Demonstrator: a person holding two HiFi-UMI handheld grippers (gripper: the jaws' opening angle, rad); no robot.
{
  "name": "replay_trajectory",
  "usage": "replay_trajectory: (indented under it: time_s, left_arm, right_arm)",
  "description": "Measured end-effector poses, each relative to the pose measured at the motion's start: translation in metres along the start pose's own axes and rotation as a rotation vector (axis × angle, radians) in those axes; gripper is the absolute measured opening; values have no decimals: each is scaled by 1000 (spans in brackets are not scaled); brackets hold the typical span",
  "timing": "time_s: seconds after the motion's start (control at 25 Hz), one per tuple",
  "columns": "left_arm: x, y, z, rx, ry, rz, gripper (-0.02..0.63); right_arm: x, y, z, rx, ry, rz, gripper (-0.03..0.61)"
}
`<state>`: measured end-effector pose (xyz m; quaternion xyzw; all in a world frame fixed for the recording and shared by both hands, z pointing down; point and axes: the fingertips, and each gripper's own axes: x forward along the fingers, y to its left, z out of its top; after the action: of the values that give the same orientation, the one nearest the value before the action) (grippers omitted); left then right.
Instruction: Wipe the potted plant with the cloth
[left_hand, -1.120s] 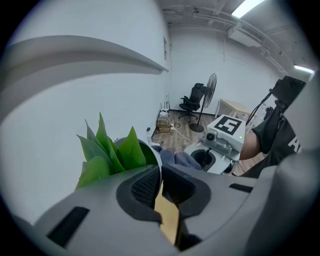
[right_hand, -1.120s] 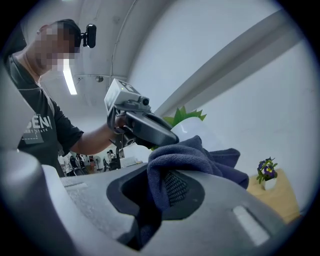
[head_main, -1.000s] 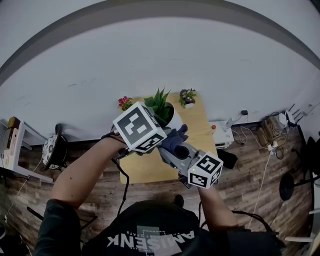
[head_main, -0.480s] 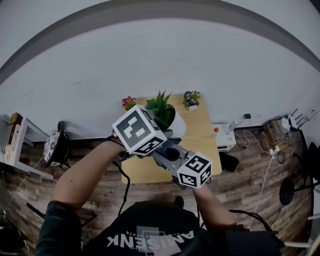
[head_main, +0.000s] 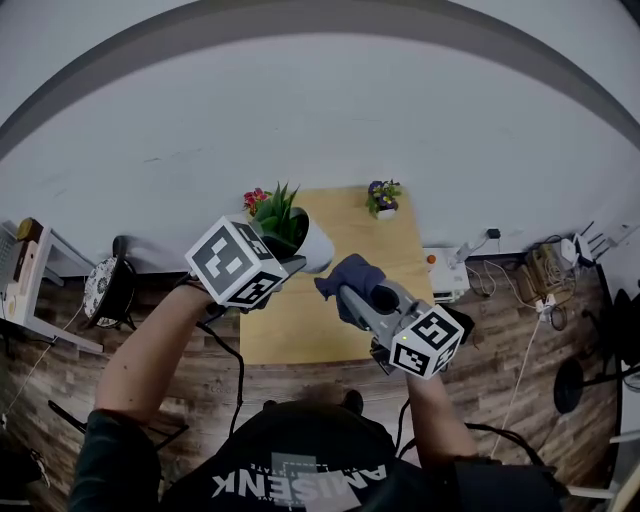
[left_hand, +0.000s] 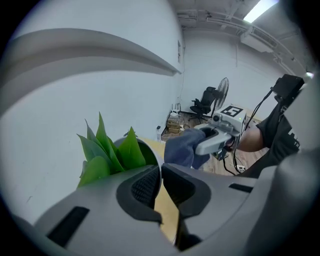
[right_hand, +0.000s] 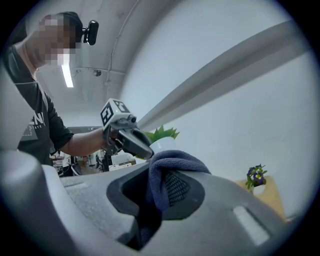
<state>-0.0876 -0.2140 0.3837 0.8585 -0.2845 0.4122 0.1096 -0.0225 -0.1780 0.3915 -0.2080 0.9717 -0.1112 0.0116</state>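
Observation:
The potted plant (head_main: 300, 238), green spiky leaves in a white pot, hangs tilted over the back left of the wooden table (head_main: 300, 330). My left gripper (head_main: 283, 260) is shut on the pot's rim (left_hand: 152, 150), which runs between its jaws in the left gripper view, beside the leaves (left_hand: 107, 150). My right gripper (head_main: 352, 292) is shut on the dark blue cloth (head_main: 348, 278), bunched over its jaws in the right gripper view as the cloth (right_hand: 167, 175). A small gap separates cloth and pot. The plant (right_hand: 162, 134) and my left gripper (right_hand: 131, 141) show ahead of the cloth.
Two small flower pots stand at the table's back edge, a pink one (head_main: 255, 200) and a purple one (head_main: 379, 196). A white box (head_main: 445, 270) with cables lies on the floor to the right. A round stool (head_main: 108, 295) and a shelf (head_main: 30, 290) stand at the left.
My left gripper has carried the pot to the left. The right gripper with the cloth has drawn back to the right, so cloth and pot, close together before, now stand apart.

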Motion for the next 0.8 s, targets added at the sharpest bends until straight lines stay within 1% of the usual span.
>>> replay_trajectory:
  time_s: [0.12,0.2,0.36,0.48,0.56,0.68,0.8]
  left_arm:
    - [5,4,-20,14,36,21,21]
    - [11,6,-33,39,67,39,21]
    - [30,2,-54,149,114,74,23]
    - [50,-8,-73,201,148,49,25]
    - [65,-11,-86,226,166,38,25]
    - [88,-8,-108,274,196,57,25]
    - [116,-2,-111,287,202,60,26]
  right_arm:
    - [-12,-10,15,-8,-19,-27,46]
    - [-18,-15,24,-11,-28,-50,46]
    - [-26,-15,35,-45,-27,-89,46]
    - [-28,-10,42,-86,-19,-111,46]
    - [-29,-9,44,-86,-13,-135,46]
    - [-28,-11,44,-76,-18,-172,46]
    - [-37,-23,45,-69,-13,-209,46]
